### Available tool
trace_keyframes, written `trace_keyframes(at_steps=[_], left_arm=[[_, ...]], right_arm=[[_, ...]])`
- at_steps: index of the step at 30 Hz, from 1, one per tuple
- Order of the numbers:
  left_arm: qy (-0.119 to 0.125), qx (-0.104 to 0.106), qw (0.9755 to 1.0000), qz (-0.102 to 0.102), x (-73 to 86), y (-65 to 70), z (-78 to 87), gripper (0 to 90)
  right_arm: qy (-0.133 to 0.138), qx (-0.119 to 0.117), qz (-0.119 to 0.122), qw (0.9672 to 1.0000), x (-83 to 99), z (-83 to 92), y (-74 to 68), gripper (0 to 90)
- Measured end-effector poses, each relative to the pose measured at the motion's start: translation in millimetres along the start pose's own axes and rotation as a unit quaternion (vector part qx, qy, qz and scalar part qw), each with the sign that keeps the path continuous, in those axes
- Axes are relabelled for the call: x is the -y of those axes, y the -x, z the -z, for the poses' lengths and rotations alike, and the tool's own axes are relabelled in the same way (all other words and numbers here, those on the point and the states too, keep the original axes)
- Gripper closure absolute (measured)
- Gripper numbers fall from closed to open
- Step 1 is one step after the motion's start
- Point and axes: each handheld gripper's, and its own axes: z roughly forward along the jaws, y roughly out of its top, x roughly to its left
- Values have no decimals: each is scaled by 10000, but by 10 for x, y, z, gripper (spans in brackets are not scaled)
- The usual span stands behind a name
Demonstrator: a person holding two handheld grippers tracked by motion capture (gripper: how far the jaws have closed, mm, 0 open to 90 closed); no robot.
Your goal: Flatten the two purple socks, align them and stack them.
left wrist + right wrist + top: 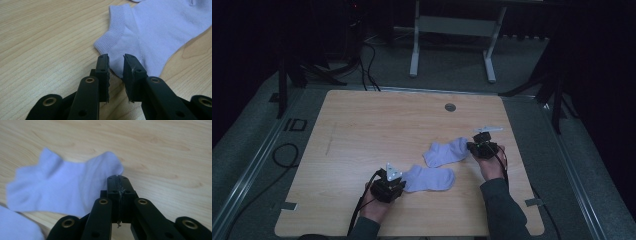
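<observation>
Woodgrain table (362,130) w/ two soft lilac socks (432,178); left gripper (116,65) parted, right gripper (118,179) clenched, empty.

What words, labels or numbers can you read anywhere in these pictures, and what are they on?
"ID": dark letters on the grey floor strip left of the wooden table.
No print can be read on the two pale socks, nor on the left gripper or the right gripper.
</observation>
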Motion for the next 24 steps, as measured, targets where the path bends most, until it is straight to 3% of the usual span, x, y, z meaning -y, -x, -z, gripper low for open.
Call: trace_keyframes(at_steps=[3, 11, 12, 13, 17, 20, 21, 24], left_arm=[[3, -10, 10000, -10, 0, 1, 0, 744], [-11, 12, 10000, -25, -1, 3, 0, 744], [-6, 15, 10000, -18, 0, 3, -1, 744], [-4, 21, 10000, -21, 0, 3, -2, 744], [5, 64, 10000, -39, -1, 1, -8, 744], [39, 92, 9999, -27, -4, 5, -17, 738], [57, 107, 9999, -27, -6, 4, -24, 737], [61, 114, 9999, -58, -13, 2, -31, 736]], right_arm=[[-121, 177, 58, 9998, 93, -12, 13, 890], [-368, 276, -42, 9989, 253, -51, 126, 874], [-390, 276, -47, 9988, 270, -52, 144, 825], [-391, 318, -100, 9987, 296, -43, 183, 713], [-266, 362, -248, 9987, 298, 11, 244, 632], [-112, 252, -113, 9996, 257, 71, 235, 585], [-73, 157, 97, 9998, 213, 87, 194, 563], [-77, -6, 282, 9996, 157, 81, 138, 555]])
